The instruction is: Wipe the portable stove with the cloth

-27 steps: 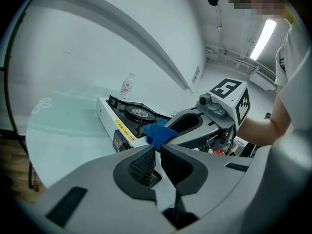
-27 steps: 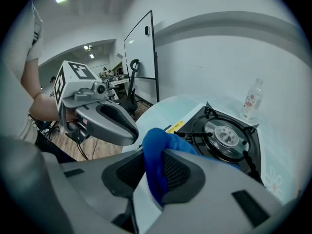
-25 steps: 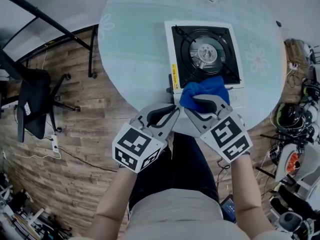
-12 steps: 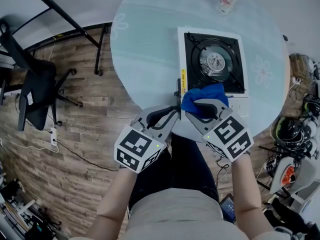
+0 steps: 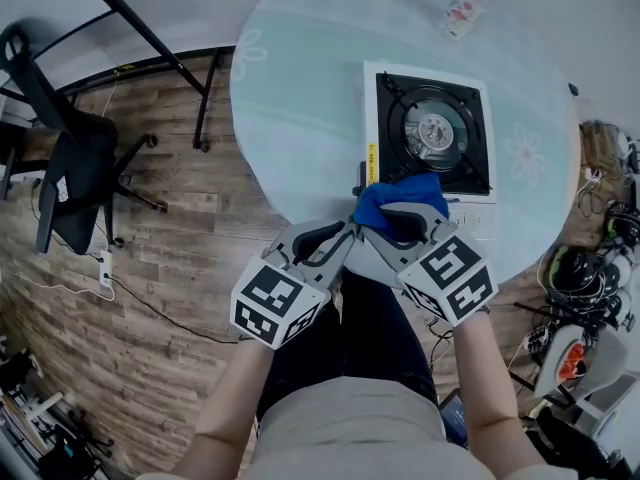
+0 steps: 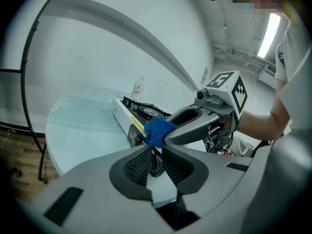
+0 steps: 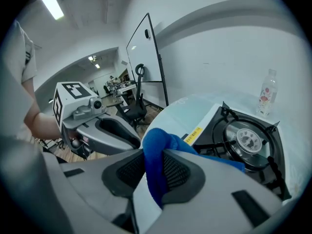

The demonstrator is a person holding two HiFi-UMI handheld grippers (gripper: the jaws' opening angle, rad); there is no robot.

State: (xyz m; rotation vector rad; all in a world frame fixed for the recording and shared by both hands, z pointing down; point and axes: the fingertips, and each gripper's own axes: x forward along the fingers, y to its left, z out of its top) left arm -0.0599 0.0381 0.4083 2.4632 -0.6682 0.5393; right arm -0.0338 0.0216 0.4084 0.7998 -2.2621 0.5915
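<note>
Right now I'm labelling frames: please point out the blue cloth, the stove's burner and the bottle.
blue cloth (image 5: 398, 192), head view, bunched top.
burner (image 5: 436, 129), head view, centre cap.
bottle (image 5: 461, 11), head view, label.

The round table (image 5: 300, 98) has a pale green glass top with white flower prints (image 5: 245, 53). A clear plastic bottle (image 5: 462, 10) with a red-and-white label stands upright near the far edge. A black office chair (image 5: 70, 183) stands on the wood-plank floor (image 5: 170, 298), well apart from the table. A white power strip (image 5: 107, 268) lies just beside the chair base. Tangled cables and equipment (image 5: 590, 268) crowd the floor to the right. A whiteboard (image 7: 146, 57) stands behind the table.
</note>
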